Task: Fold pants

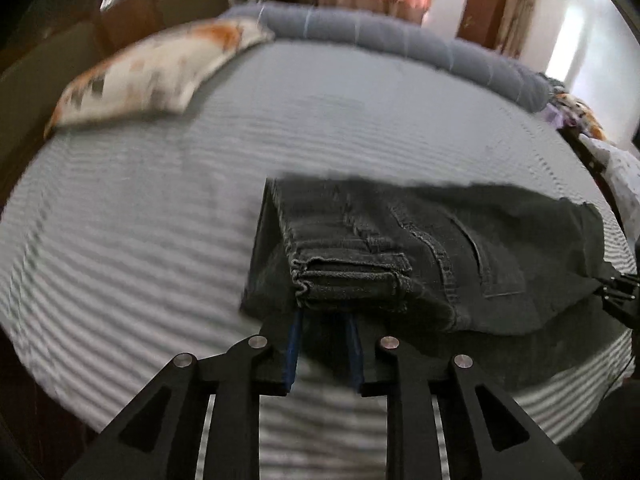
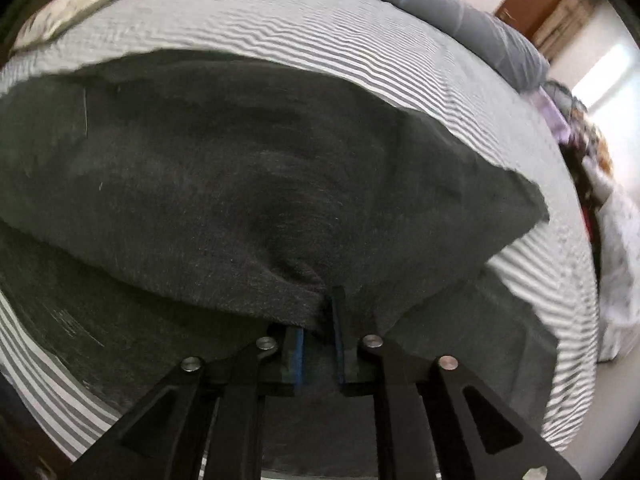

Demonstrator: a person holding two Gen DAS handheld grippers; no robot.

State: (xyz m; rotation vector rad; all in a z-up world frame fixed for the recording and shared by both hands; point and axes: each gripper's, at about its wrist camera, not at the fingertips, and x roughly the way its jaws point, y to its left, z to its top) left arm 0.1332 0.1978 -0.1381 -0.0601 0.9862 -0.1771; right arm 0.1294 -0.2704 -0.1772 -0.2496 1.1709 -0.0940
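Dark grey denim pants lie folded on the striped bed, with a leg hem stacked on top. My left gripper points down at the near edge of that hem. Its blue pads stand apart, and the hem drapes over the tips without being pinched. In the right wrist view the pants fill most of the frame. My right gripper has a bunched fold of cloth between its parted pads. The right gripper also shows at the pants' far right corner.
A patterned pillow lies at the bed's far left. A rolled grey blanket runs along the far edge. Loose clothes are heaped at the right. Bare striped sheet spreads left of the pants.
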